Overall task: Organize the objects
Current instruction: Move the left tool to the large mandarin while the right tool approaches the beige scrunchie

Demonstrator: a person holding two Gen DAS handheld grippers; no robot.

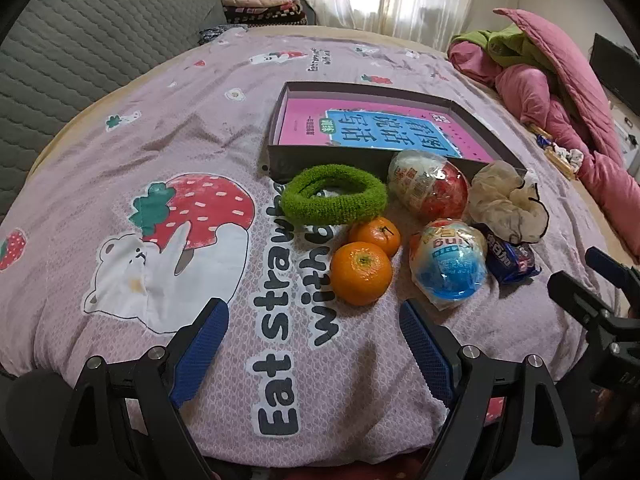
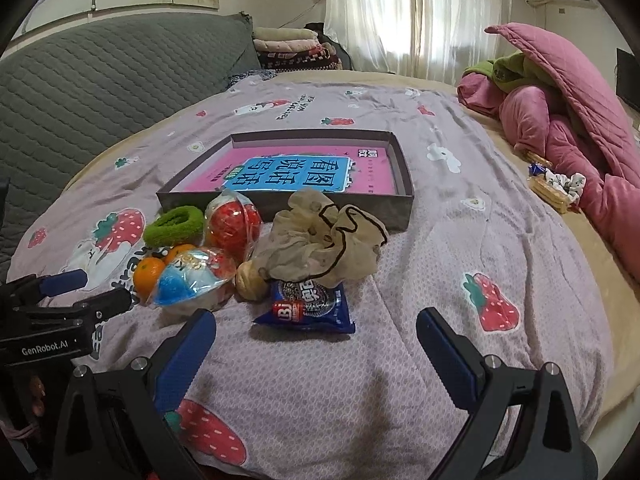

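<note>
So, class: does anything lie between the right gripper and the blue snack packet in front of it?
Nothing visible does. The right gripper is open over bare bedspread, and the blue snack packet lies just ahead of its fingers. The beige scrunchie lies beyond the packet, overlapping its far edge, not on the near side.

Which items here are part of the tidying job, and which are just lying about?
Job: box, green hair band, two oranges, red toy egg, blue toy egg, beige scrunchie, cookie packet.

Lying about: pink quilt, folded blankets, snacks by the quilt.
</note>
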